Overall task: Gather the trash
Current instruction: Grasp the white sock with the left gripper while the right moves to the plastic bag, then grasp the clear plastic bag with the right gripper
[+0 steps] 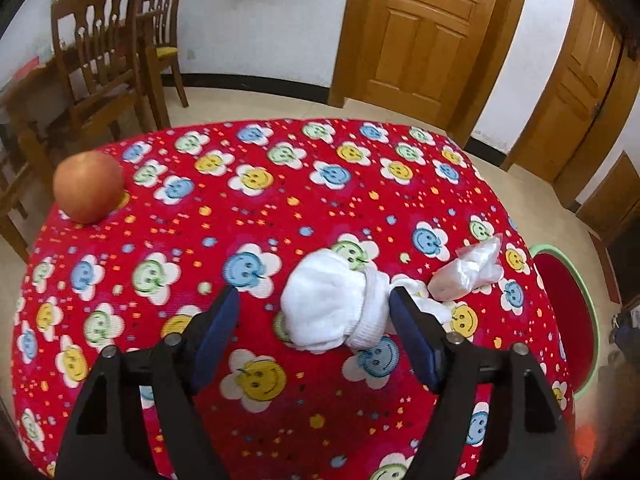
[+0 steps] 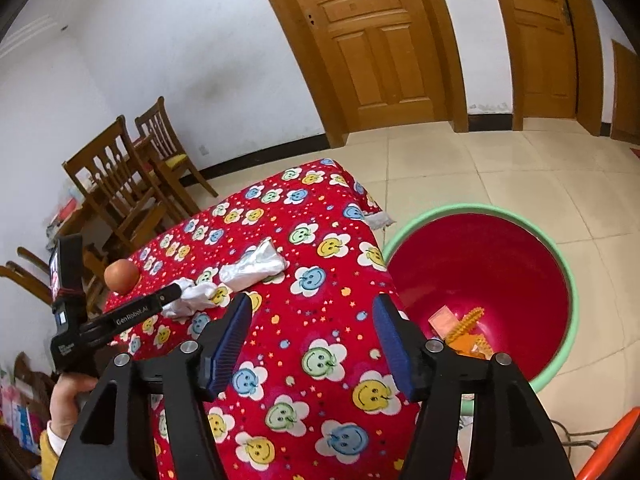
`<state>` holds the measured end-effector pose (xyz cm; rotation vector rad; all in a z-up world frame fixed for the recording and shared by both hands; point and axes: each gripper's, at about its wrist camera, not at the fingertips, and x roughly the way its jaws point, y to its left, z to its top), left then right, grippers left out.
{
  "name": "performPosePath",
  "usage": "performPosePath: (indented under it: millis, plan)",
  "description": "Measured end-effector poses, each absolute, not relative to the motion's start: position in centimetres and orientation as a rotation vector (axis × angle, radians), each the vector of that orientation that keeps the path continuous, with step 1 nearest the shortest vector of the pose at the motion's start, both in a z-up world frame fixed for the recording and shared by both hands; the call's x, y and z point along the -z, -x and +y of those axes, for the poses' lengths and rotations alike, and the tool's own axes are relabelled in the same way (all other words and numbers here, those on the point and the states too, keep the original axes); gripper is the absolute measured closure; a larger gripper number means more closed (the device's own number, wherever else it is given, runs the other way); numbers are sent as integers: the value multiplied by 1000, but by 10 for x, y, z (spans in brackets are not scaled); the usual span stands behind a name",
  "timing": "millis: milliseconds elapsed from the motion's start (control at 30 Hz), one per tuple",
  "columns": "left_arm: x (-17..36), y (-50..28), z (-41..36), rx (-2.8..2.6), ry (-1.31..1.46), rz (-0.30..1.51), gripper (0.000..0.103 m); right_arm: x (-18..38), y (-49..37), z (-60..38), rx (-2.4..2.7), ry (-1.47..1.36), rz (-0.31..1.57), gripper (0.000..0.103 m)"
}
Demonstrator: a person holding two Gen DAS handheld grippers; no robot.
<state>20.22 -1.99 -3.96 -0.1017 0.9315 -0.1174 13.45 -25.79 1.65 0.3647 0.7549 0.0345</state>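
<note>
While the left gripper (image 1: 314,304) hovers with jaws apart around the white cloth bundle (image 1: 334,304) on the red tablecloth (image 1: 280,208), nothing is clamped. A crumpled plastic wrapper (image 1: 468,270) lies just right of it. The right gripper (image 2: 312,330), also apart and empty, hangs over the table's near right edge beside the red basin (image 2: 480,264), which already holds orange scraps. Risk: the soft bundle may partly slip free and snag the wrapper.
</note>
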Motion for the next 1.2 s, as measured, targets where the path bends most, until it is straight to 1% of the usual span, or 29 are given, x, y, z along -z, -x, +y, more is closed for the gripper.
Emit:
performPosePath:
  millis: [167, 200, 233, 333, 433, 567, 600, 633, 700, 800, 967, 1000, 1033, 1100, 1200]
  plan:
    - [53, -206, -27, 152, 106, 935, 27, -8, -143, -254, -28, -375, 781, 38]
    - [54, -205, -27, 160, 110, 931, 35, -7, -145, -253, -29, -372, 786, 38]
    - [55, -205, -27, 174, 118, 928, 48, -5, -147, -252, -29, -368, 791, 38]
    - [55, -203, -25, 214, 144, 930, 65, -2, -152, -245, -32, -348, 806, 38]
    - [52, -201, -22, 224, 145, 920, 69, 1, -159, -237, -43, -335, 818, 38]
    - [45, -197, -12, 165, 128, 893, 70, 5, -171, -222, -74, -314, 837, 38]
    - [44, -196, -9, 144, 119, 883, 70, 6, -175, -217, -83, -305, 841, 35]
    - [43, -195, -5, 120, 111, 873, 70, 7, -179, -212, -92, -295, 844, 29]
    - [42, -194, 3, 78, 105, 862, 70, 9, -186, -202, -106, -268, 848, 24]
    - [44, -195, 15, 31, 125, 862, 70, 14, -199, -186, -114, -208, 857, 23]
    - [49, -197, 37, -21, 149, 863, 70, 26, -222, -164, -121, -120, 857, 18]
    - [50, -197, 39, -27, 149, 864, 70, 29, -226, -163, -122, -117, 858, 14]
    - [51, -198, 40, -25, 157, 868, 70, 32, -231, -160, -126, -118, 858, 7]
    - [52, -198, 42, -24, 165, 869, 70, 38, -239, -158, -132, -128, 859, 0]
    - [53, -199, 39, -25, 161, 866, 70, 45, -251, -155, -122, -134, 871, 0]
